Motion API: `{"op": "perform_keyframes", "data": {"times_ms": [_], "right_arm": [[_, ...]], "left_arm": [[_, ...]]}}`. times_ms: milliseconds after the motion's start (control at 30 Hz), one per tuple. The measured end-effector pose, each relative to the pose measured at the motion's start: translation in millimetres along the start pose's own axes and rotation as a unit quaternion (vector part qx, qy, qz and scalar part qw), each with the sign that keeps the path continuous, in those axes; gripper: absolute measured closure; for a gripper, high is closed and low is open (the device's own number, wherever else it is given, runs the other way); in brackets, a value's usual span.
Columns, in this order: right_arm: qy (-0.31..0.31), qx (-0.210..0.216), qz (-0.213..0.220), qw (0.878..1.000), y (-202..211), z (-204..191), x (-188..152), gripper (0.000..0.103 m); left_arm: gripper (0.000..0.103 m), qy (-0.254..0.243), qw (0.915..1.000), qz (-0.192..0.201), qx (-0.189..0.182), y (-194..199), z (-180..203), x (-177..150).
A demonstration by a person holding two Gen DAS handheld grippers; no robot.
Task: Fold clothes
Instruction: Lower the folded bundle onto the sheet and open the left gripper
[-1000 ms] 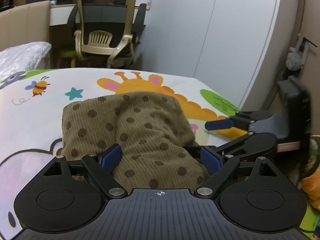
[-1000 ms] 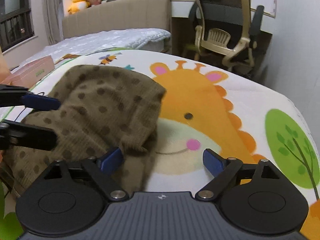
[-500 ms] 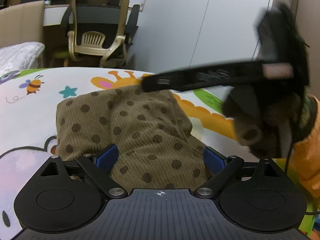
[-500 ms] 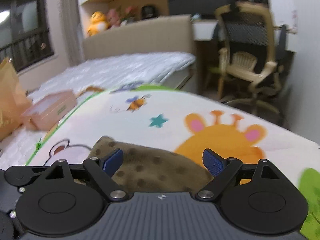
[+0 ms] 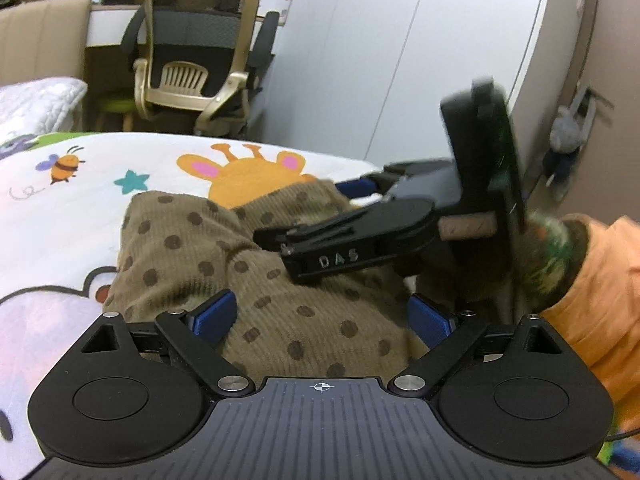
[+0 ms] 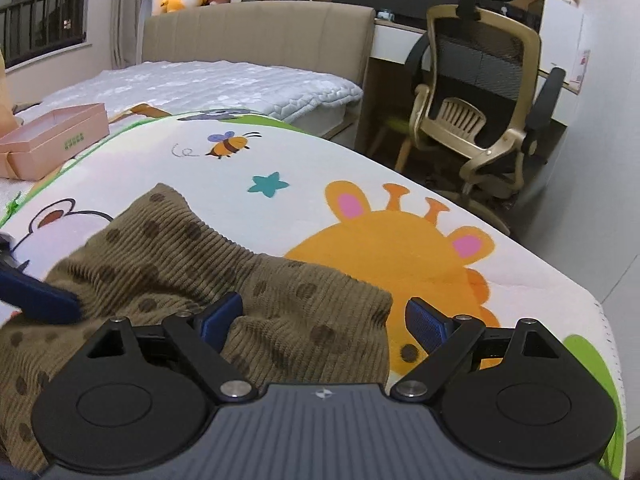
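A brown corduroy garment with dark dots (image 5: pixel 208 256) lies bunched on a cartoon-print mat (image 5: pixel 60 208). My left gripper (image 5: pixel 324 316) is open, its blue pads either side of the garment's near part. My right gripper (image 6: pixel 324 320) is open over the garment's right edge (image 6: pixel 304 304), its left pad on the cloth and its right pad over the giraffe print. The right gripper also shows in the left wrist view (image 5: pixel 316 216), reaching in over the garment from the right. One left fingertip (image 6: pixel 36 296) shows at the left of the right wrist view.
An office chair (image 6: pixel 476 120) stands beyond the mat's far edge. A pink box (image 6: pixel 48 136) sits at the mat's left, by a white mattress (image 6: pixel 208 84) and beige headboard. A white wardrobe (image 5: pixel 400 60) is at the right. An orange sleeve (image 5: pixel 600 288) is close on the right.
My right gripper swung up over the garment and has come back down onto its right edge. The left gripper has stayed over the near part, still open.
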State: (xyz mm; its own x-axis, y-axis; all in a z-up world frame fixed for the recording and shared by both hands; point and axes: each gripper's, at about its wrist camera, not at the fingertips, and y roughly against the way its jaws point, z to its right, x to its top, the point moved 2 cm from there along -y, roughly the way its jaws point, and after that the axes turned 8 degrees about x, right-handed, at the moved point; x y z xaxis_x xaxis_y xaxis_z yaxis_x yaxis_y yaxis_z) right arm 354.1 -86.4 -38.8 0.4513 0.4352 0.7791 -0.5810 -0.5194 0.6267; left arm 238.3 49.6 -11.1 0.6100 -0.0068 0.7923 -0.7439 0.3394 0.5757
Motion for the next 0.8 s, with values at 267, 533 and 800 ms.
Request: {"op": "perform_keyframes", "data": {"times_ms": [267,533,800], "right_arm": [[-0.057,-0.028,-0.008,0.998,36,20,-18,0.015],[-0.145,0.051,-0.057,0.986,50,20,-50,0.015],[-0.059,0.072,-0.011,0.996,10,-1,-26,0.023]], "left_arm": [[0.007,0.138,0.9902,0.016,0.018,30,-66,6],[0.008,0.162,0.9851,-0.052,-0.028,-18,-87,-7],[0.019,0.186,0.9812,-0.04,-0.032,-20,-98,-16]]}}
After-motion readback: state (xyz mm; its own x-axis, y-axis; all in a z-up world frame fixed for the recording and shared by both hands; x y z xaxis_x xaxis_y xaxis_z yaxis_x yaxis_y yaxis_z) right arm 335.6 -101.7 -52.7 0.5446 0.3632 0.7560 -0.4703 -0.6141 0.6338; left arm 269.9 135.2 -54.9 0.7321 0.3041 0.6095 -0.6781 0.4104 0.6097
